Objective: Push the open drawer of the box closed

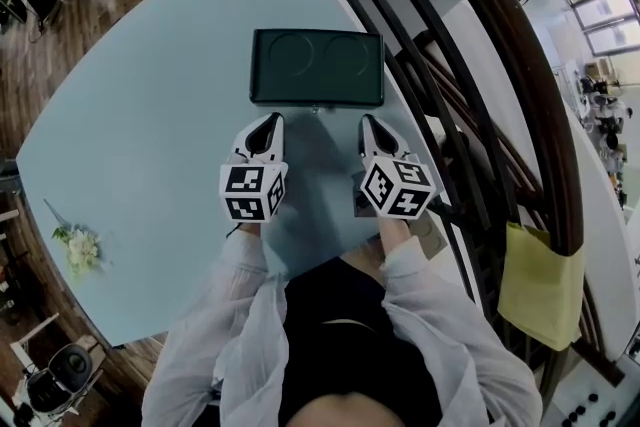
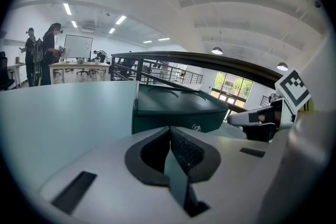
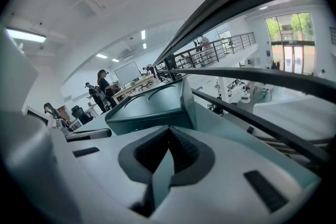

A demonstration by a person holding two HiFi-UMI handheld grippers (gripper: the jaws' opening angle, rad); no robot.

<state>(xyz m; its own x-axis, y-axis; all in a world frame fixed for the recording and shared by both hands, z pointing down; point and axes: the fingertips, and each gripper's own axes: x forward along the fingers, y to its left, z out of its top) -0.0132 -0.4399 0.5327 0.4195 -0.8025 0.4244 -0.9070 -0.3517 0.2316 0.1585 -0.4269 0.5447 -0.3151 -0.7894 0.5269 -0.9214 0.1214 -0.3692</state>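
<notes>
Box (image 1: 316,67) sits just ahead of left gripper (image 1: 271,120) and right gripper (image 1: 368,122), jaws closed, empty.

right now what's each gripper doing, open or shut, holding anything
Left gripper: jaws shut, holding nothing.
Right gripper: jaws shut, holding nothing.

Box (image 1: 316,67) on table (image 1: 140,125), railing (image 1: 522,60) at right
</notes>
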